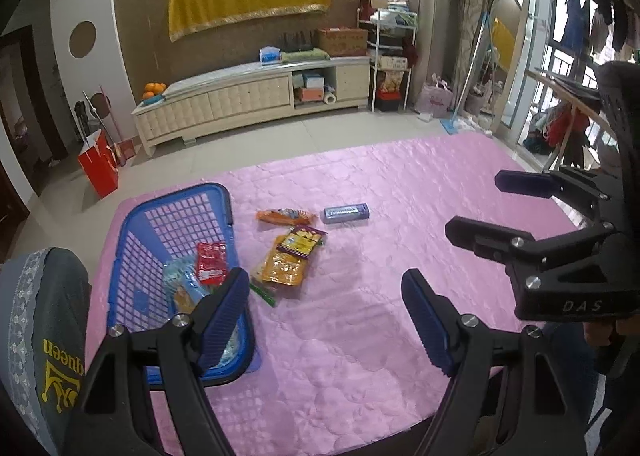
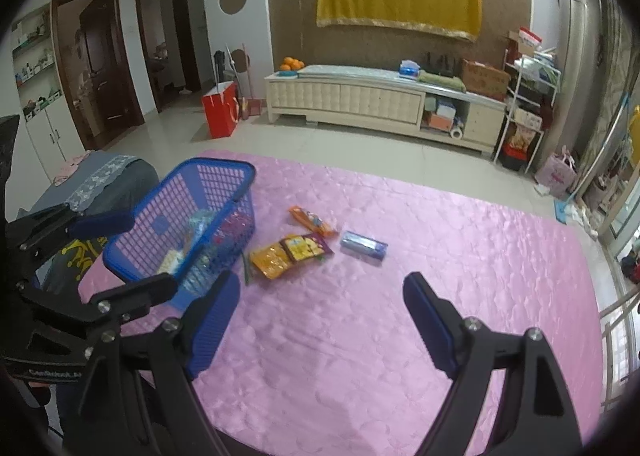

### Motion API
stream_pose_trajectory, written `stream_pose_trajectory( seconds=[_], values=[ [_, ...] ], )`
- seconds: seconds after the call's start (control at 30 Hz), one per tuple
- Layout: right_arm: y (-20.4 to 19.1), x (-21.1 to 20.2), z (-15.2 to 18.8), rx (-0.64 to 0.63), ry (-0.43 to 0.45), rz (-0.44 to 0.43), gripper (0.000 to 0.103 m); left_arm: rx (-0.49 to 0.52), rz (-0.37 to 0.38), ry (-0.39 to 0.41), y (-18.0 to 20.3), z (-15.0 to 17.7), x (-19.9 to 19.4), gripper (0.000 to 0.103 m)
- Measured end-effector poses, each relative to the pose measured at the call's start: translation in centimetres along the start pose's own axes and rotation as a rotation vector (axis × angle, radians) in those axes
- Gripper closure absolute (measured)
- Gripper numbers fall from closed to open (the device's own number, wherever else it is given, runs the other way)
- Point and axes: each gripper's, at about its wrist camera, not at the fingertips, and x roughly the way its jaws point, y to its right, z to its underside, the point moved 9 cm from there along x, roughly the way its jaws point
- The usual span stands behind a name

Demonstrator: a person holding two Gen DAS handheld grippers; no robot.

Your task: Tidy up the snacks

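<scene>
"queen" reads on a cushion (image 1: 60, 356); the blue basket (image 1: 136, 224) holds a red packet (image 1: 211, 262); both grippers (image 1: 326, 320) (image 2: 322, 320) gape empty.

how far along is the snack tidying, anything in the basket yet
Partly done: the blue basket already holds a red packet and a couple of light blue packs. Nothing is in hand: the left gripper and right gripper both hang open and empty above the pink cloth. Left out: an orange wrapper, yellow packets, and a blue bar.
</scene>
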Motion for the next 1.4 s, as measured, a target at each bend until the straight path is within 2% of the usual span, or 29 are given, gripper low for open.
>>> stream_pose_trajectory(
  seconds=[0.3,0.63,0.77,0.97,1.17,1.3,1.4],
  values=[
    [3.8,3.4,1.7,0.037,-0.061,-0.003,0.016,0.024,-0.018,-0.083,1.4,0.2,5.1,0.026],
    [6.9,9.7,2.3,0.042,-0.159,-0.040,0.016,-0.027,-0.051,-0.195,0.7,1.0,12.2,0.026],
    [7.3,12.4,2.0,0.008,-0.182,-0.059,0.016,-0.047,-0.071,-0.215,0.3,1.0,14.6,0.026],
    [7.6,16.0,1.2,-0.061,-0.178,-0.060,0.016,-0.114,-0.048,-0.255,-0.6,1.2,18.2,0.026],
    [8.0,19.3,0.8,-0.121,-0.184,-0.095,0.016,-0.115,-0.071,-0.282,-1.2,1.0,21.0,0.026],
    [8.5,21.3,0.9,-0.135,-0.197,-0.129,0.016,-0.080,-0.085,-0.276,-1.7,0.6,23.0,0.026],
    [8.5,22.9,1.2,-0.153,-0.214,-0.144,0.016,-0.110,-0.097,-0.288,-2.7,0.6,24.5,0.026]
  ],
)
